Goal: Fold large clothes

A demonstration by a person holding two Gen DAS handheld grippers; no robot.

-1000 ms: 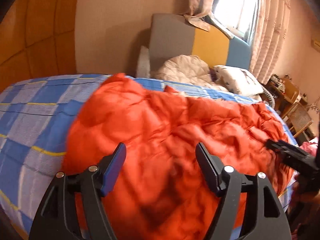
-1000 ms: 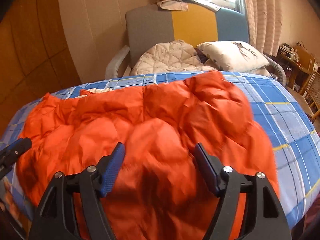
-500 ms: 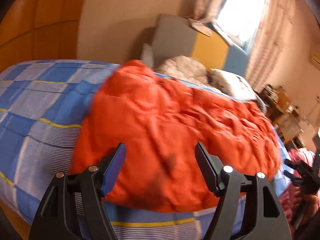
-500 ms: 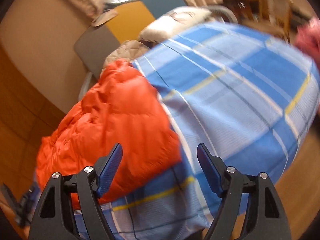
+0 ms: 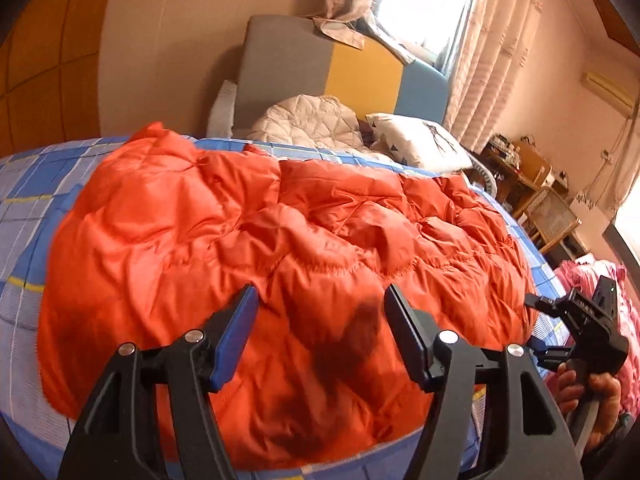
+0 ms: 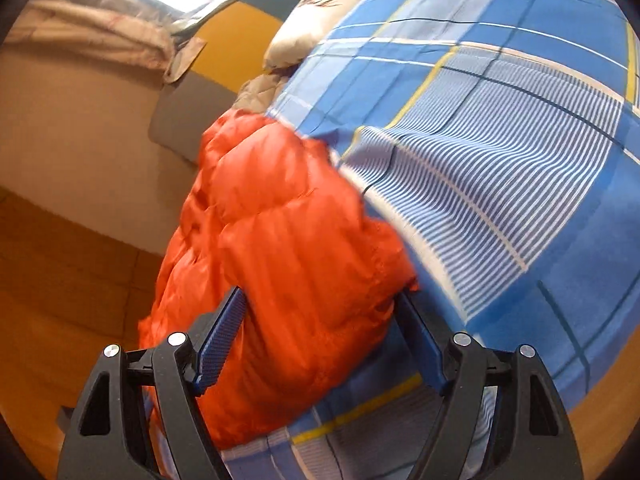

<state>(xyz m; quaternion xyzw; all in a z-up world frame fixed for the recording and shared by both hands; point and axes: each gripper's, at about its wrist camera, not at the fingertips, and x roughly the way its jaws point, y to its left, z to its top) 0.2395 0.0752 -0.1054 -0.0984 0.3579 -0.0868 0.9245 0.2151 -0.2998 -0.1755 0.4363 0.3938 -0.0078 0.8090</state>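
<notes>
On the bed in front of you, an orange quilted jacket (image 5: 260, 248) lies spread out and rumpled across a blue plaid bedsheet (image 5: 28, 208) with white stripes and thin yellow lines. The jacket covers most of the near and middle part of the bed, reaching almost to the near edge.

Your left gripper (image 5: 320, 320) hovers at the near edge of the jacket with its fingers spread wide apart, holding nothing; orange fabric shows through the gap between them. At the right edge of that view, your right hand (image 5: 592, 400) grips the handle of the other tool, beside the jacket's right end.

Your right gripper (image 6: 320, 320) is tilted, so the bed looks slanted in its view. Its fingers are also spread wide, with a puffy end of the jacket (image 6: 288, 264) bulging between them. You cannot tell whether the pads touch the fabric; they are not clamped on it. The sheet (image 6: 500, 168) fills the right side of this view.

At the far end of the bed sit a beige quilted blanket (image 5: 308, 120), a white pillow (image 5: 420, 144), and a grey, yellow and blue headboard (image 5: 288, 60) under a curtained window (image 5: 424, 8).
</notes>
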